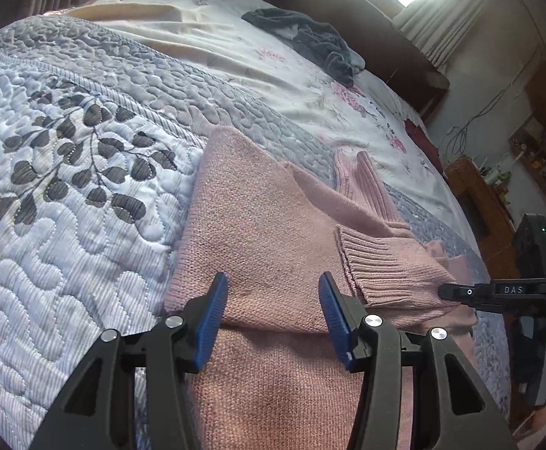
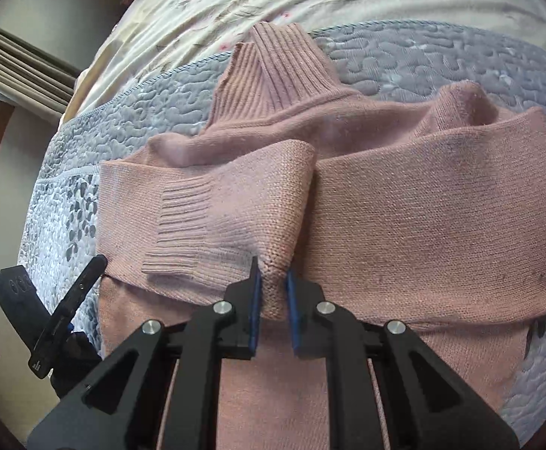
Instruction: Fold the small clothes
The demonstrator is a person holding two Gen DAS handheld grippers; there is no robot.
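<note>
**Pink Sweater Pinched on the Bed**

While it lies spread on the bed, the soft pink knitted sweater with a ribbed neck (image 2: 404, 225) has both sleeves folded across its front. Its neck points to 12 o'clock in the right wrist view. The right gripper (image 2: 273, 292) squeezes a fold of the ribbed-cuff sleeve (image 2: 235, 217) between its blue pads (image 2: 254, 300). The left gripper (image 1: 273, 322) hangs over the sweater's body with its blue fingers (image 1: 211, 322) wide apart, holding nothing. Under the sweater is a grey-blue quilted cover with dark leaf shapes (image 1: 66, 195). Past it, toward 12 o'clock, lies a white flowery sheet (image 1: 235, 48). A dark grey crumpled cloth (image 1: 310, 37) sits on that sheet, well apart from the sweater.
</note>
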